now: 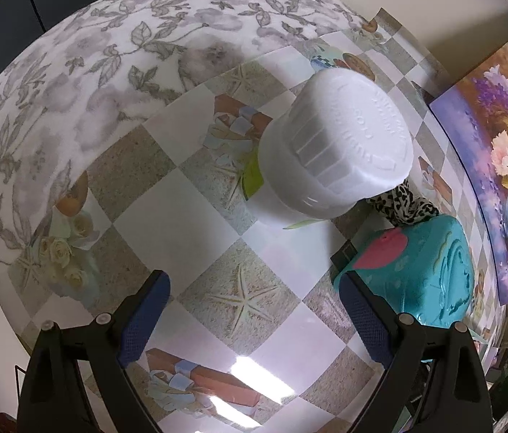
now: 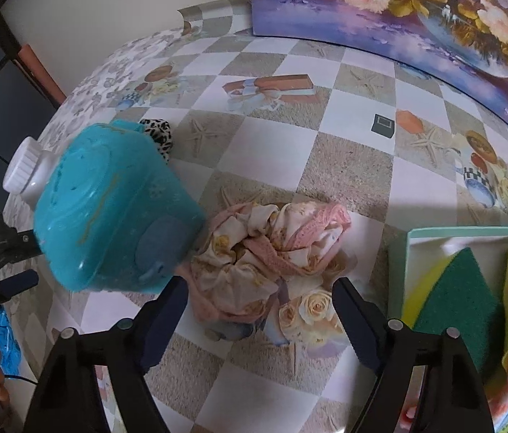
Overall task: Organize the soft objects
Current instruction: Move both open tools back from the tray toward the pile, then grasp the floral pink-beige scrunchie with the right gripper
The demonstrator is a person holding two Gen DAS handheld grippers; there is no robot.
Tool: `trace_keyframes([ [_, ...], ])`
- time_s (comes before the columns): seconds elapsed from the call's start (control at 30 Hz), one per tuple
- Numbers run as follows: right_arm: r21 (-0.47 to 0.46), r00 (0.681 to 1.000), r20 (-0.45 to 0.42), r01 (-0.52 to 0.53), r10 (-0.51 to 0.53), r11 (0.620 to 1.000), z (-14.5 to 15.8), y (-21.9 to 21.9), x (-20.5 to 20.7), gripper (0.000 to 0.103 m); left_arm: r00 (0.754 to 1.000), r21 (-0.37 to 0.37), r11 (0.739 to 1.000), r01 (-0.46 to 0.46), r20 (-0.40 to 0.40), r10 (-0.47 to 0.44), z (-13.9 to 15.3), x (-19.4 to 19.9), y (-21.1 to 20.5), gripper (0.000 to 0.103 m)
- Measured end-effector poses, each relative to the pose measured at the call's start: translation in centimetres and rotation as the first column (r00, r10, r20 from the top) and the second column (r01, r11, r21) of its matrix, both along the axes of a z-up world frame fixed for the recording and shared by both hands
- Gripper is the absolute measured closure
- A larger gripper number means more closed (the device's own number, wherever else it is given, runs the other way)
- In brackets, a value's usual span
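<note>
Right gripper (image 2: 259, 310) wide open above crumpled pink floral cloth (image 2: 272, 256), gripping nothing; teal container (image 2: 109, 213) crowding left, tray (image 2: 403, 270) right. Left gripper (image 1: 254, 310) open, empty.

Counted: one teal plastic container (image 2: 109, 213), one white-capped bottle (image 1: 333, 151), two crumpled cloths, one floral (image 2: 272, 252), one leopard-print (image 1: 403, 204), one green scouring sponge (image 2: 456, 299).
</note>
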State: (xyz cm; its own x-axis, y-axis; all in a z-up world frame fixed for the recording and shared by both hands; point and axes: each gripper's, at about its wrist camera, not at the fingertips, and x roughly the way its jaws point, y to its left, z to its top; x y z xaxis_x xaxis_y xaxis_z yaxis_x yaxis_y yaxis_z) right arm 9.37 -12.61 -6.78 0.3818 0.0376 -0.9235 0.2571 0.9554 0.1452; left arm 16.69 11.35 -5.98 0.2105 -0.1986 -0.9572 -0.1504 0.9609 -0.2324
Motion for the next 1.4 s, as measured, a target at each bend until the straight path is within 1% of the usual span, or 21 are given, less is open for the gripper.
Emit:
trace_keyframes([
  [0.17,0.005,1.000,-0.001,-0.001,0.001,1.000,-0.6,0.1,0.6,0.023,1.000,-0.004,1.000,-0.001,-0.013,0.001,-0.7,0.5,-0.4,0.008],
  [0.27,-0.023,1.000,0.003,-0.010,0.010,1.000,-0.7,0.4,0.8,0.028,1.000,-0.005,1.000,0.001,-0.013,-0.001,-0.9,0.8,-0.5,0.008],
  [0.33,-0.027,1.000,0.012,-0.022,0.022,0.999,-0.6,0.7,0.8,0.040,1.000,-0.002,1.000,0.003,-0.013,-0.003,-1.1,1.1,-0.7,0.008],
  [0.37,-0.030,1.000,0.014,-0.028,0.028,0.999,-0.6,0.9,0.8,0.044,1.000,-0.001,1.000,0.004,-0.012,-0.004,-1.1,1.2,-0.8,0.008],
  [0.4,-0.033,0.999,0.014,-0.033,0.033,0.999,-0.5,1.0,0.8,0.052,1.000,-0.001,1.000,0.005,-0.012,-0.005,-1.0,1.1,-0.8,0.008],
  [0.43,-0.034,0.999,0.015,-0.037,0.038,0.999,-0.5,1.2,0.8,0.057,1.000,0.000,1.000,0.005,-0.012,-0.005,-1.1,1.1,-0.8,0.008],
  [0.5,-0.040,0.999,0.013,-0.046,0.047,0.998,-0.5,1.4,0.8,0.059,1.000,0.000,1.000,0.008,-0.011,-0.008,-1.0,1.0,-0.9,0.008],
  [0.57,-0.049,0.999,0.010,-0.050,0.050,0.998,-0.5,1.5,0.7,0.064,1.000,0.001,1.000,0.010,-0.009,-0.010,-0.9,1.0,-0.9,0.008],
  [0.6,-0.053,0.999,0.008,-0.050,0.051,0.997,-0.4,1.5,0.7,0.070,1.000,0.002,1.000,0.011,-0.008,-0.011,-0.9,0.9,-1.0,0.008],
  [0.67,-0.053,0.999,0.007,-0.045,0.046,0.998,-0.4,1.4,0.6,0.073,1.000,0.003,1.000,0.012,-0.006,-0.012,-0.8,0.8,-1.0,0.008],
  [0.77,-0.050,0.999,0.005,-0.045,0.045,0.998,-0.3,1.3,0.6,0.082,1.000,0.003,1.000,0.018,-0.001,-0.018,-0.6,0.8,-1.0,0.008],
  [0.83,-0.056,0.999,0.003,-0.047,0.047,0.997,-0.2,1.3,0.6,0.085,1.000,0.003,1.000,0.023,0.004,-0.023,-0.4,0.7,-1.1,0.008],
  [1.1,-0.054,0.999,0.012,-0.029,0.030,0.998,1.2,0.4,0.0,0.086,0.999,-0.006,1.000,0.031,0.030,-0.030,0.7,0.6,-0.9,0.008],
  [1.4,-0.027,0.997,0.073,0.023,-0.021,0.999,4.1,-1.2,-1.0,0.087,0.997,-0.009,0.999,0.048,0.067,-0.047,2.2,-0.1,-0.7,0.008],
])
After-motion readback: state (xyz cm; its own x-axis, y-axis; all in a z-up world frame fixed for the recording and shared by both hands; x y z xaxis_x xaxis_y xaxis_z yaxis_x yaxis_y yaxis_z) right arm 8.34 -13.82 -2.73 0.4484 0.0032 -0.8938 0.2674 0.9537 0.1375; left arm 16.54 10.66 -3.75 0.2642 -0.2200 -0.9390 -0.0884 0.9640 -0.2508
